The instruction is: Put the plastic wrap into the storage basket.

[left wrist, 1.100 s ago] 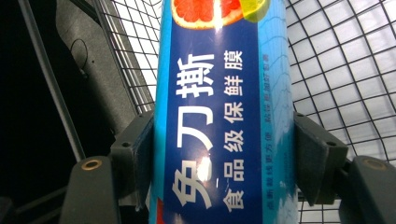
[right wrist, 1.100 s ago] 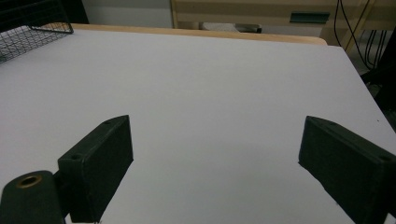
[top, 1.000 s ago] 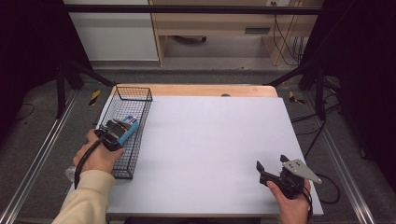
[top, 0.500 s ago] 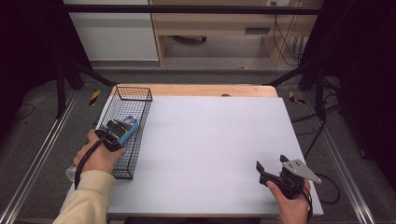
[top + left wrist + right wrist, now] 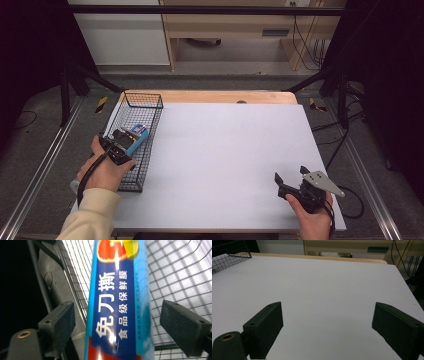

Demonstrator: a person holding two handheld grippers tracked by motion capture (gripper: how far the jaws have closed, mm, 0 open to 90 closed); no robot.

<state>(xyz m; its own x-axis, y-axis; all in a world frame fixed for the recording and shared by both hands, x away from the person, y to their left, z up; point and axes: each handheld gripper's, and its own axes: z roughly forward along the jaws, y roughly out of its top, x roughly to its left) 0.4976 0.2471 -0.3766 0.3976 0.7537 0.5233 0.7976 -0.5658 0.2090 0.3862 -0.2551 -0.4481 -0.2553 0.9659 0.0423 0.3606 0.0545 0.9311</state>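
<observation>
Left gripper (image 5: 122, 142) jaws have just opened off the blue cling-film box (image 5: 120, 305); earlier they were clamped on it. Box now sits between the spread pads, touching neither, lying in the wire basket (image 5: 150, 97) at the table's left edge. My right gripper (image 5: 292, 181) rests wide open, nothing between, over the white table (image 5: 225, 150).
</observation>
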